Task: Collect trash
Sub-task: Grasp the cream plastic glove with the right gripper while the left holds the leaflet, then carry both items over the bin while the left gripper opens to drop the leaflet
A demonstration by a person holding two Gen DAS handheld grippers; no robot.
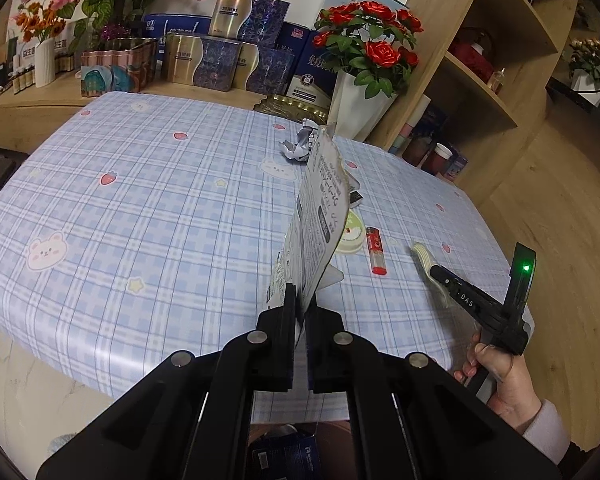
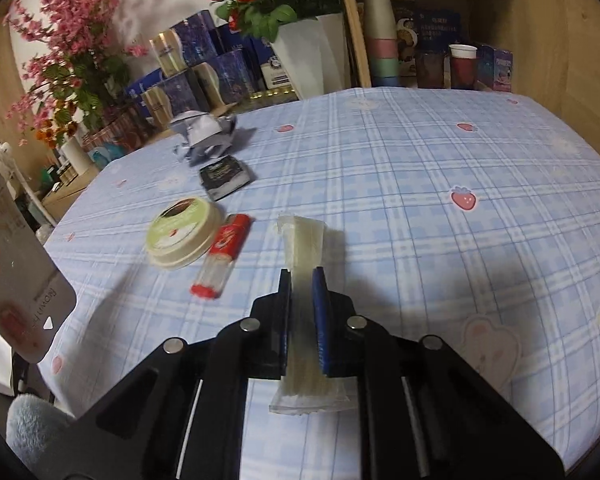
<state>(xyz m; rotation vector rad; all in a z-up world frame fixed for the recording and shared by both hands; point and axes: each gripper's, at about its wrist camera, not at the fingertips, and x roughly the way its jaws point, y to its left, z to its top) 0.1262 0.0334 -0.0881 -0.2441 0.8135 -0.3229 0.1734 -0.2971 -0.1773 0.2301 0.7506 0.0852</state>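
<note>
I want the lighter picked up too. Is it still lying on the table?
Yes, the lighter lies flat on the table beside the tape roll, outside the right gripper, which is closed on a clear wrapper.

The left wrist view looks from the worktop's near edge toward the back boxes. The right wrist view sits lower, facing the shelf. Both share the lighter and tape roll.
</note>
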